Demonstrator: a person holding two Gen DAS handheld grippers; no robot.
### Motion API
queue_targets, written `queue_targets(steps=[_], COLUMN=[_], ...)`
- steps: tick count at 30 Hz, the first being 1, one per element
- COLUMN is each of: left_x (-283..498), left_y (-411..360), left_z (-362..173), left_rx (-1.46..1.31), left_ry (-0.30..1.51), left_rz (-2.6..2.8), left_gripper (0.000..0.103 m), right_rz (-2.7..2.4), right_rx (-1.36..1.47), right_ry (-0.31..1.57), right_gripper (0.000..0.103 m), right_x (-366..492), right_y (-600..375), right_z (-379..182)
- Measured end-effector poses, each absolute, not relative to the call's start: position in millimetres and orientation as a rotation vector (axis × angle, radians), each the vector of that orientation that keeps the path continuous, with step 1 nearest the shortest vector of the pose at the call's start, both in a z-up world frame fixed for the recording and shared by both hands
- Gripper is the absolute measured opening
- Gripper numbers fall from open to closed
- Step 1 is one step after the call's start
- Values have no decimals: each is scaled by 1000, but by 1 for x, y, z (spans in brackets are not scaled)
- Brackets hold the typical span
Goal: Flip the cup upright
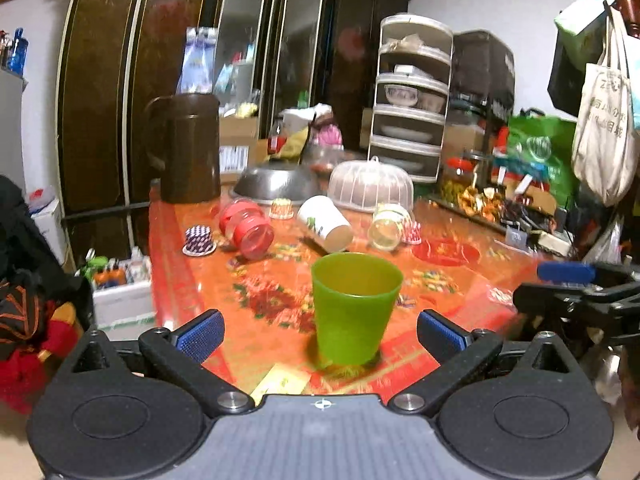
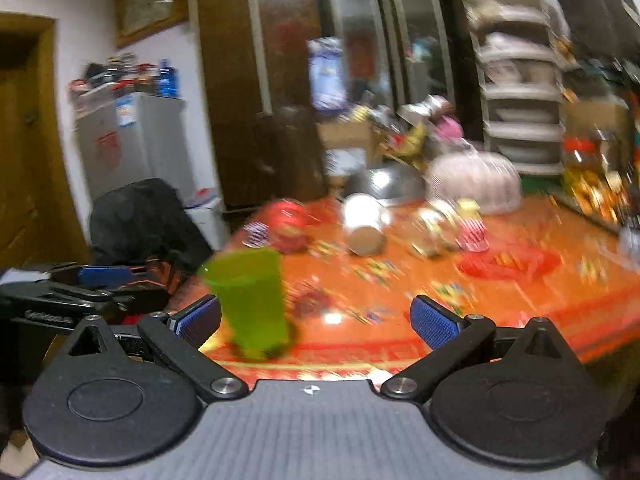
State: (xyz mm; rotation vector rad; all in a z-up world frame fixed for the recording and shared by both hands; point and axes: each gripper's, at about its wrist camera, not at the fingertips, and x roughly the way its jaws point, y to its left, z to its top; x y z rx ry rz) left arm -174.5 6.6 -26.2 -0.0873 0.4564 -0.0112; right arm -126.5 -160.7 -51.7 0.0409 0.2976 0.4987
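Green cup [image 1: 355,308] upright on near part of table [image 1: 460,280], mouth up, base flat on cloth, so flip of this one judged done. Centred between wide-spread fingers of left gripper [image 1: 320,334], touching neither pad; spacing reads as a release with clearance kept on both sides so cup is not knocked. Right gripper [image 2: 316,318] likewise spread wide, holding nothing; in its view green cup [image 2: 248,304] just beside left pad, contact not resolvable through motion blur. Right gripper also seen at far right edge of left view [image 1: 576,292], off to the side, clear of the cup.

Farther back, in a row, on their sides: red cup [image 1: 248,228], white paper cup [image 1: 325,223], clear cup [image 1: 388,226]. Judged as next candidates, mouths facing near side and open for a side pinch.

Materials: green cup translucent thin plastic, tapered, smooth wall, likely light and easy to tip. Pads blue, ribbed, for grip on slick walls. Table cloth glossy orange-red, floral print, glare spots, probably slippery. Beyond: steel bowl [image 1: 276,188] inverted, domed mesh food cover [image 1: 370,190], dark brown pitcher [image 1: 188,148] far left.
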Motion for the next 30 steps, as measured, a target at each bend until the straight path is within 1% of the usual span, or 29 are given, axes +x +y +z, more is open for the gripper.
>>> queue_targets(steps=[2, 6, 12, 17, 30], left_x=[-181, -189, -180, -172, -168], left_y=[6, -3, -5, -4, -3], left_z=[-15, -3, -3, -8, -5], left_rx=[-90, -81, -108, -122, -137], left_ry=[493, 506, 550, 584, 584], left_rz=[-10, -16, -22, -12, 6], left_gripper=[103, 103, 103, 103, 103], right_rz=[525, 516, 470, 470, 465], right_rx=[13, -4, 12, 32, 34], right_ry=[299, 333, 370, 365, 395], right_gripper=[102, 102, 102, 102, 102], right_x=[-138, -142, -124, -124, -119], right_y=[-156, -151, -159, -165, -166], right_z=[-36, -16, -21, -20, -23])
